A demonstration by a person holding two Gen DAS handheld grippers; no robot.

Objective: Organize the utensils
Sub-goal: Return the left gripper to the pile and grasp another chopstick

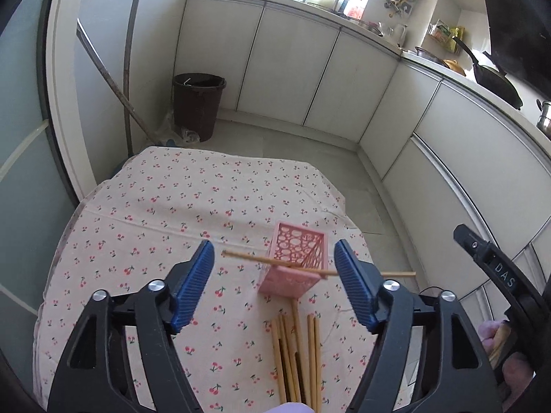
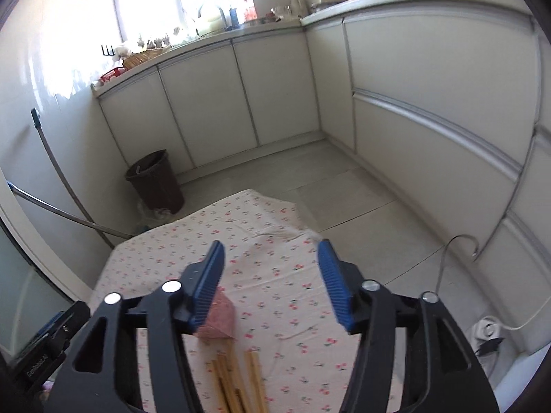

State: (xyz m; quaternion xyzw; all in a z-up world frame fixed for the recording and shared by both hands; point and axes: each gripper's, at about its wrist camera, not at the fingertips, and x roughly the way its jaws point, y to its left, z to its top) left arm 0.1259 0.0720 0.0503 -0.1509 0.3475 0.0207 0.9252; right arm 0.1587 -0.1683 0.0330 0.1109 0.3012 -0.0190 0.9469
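Both claws are spread wide and hold nothing: your left claw [image 1: 273,282] hovers over the pink perforated utensil holder [image 1: 292,265], and your right claw [image 2: 270,285] hangs above the cloth beside it. One chopstick [image 1: 310,268] lies crosswise on the holder's rim, not inside. The step in hand looks like getting it in end-first: close on it near the middle, tip it upright, and lower it through the opening without nudging the light holder, which would probably slide or topple. The remaining chopsticks [image 1: 296,354] lie in a loose bundle on the counter just in front of the holder; take them singly.

The counter [image 1: 155,213] wears a cherry-print cloth, slightly wrinkled. Around it is a kitchen: white cabinets [image 1: 292,79], a dark bin [image 1: 198,103] in the corner, a black wok [image 1: 496,79] on the worktop.
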